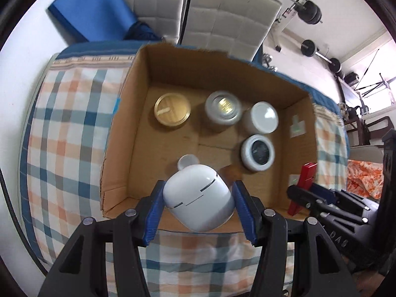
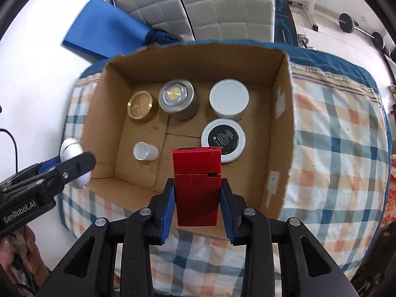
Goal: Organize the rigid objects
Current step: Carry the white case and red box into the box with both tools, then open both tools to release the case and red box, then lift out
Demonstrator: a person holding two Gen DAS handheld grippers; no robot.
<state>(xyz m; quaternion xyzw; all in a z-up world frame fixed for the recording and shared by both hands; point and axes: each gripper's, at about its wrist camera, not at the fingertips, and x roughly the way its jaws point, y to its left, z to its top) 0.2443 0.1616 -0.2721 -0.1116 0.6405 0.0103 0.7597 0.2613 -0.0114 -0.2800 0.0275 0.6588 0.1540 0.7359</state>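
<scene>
An open cardboard box (image 1: 128, 113) (image 2: 282, 113) sits on a checkered cloth. Inside stand a gold tin (image 1: 172, 109) (image 2: 139, 105), a silver jar (image 1: 222, 107) (image 2: 176, 96), a white-lidded jar (image 1: 263, 117) (image 2: 229, 97), a black-lidded jar (image 1: 258, 153) (image 2: 226, 136) and a small white cup (image 1: 187, 162) (image 2: 144, 151). My left gripper (image 1: 199, 198) is shut on a white earbud case (image 1: 198, 198) (image 2: 71, 153) over the box's near edge. My right gripper (image 2: 196, 193) is shut on a red rectangular case (image 2: 196, 185) (image 1: 303, 188) above the box's near wall.
The checkered cloth (image 1: 69, 128) (image 2: 341, 148) covers a rounded surface around the box. A blue pad (image 1: 91, 7) (image 2: 106, 34) and white padded chairs (image 1: 227, 12) (image 2: 222, 7) stand behind. Barbell weights (image 1: 309, 48) lie on the floor at the right.
</scene>
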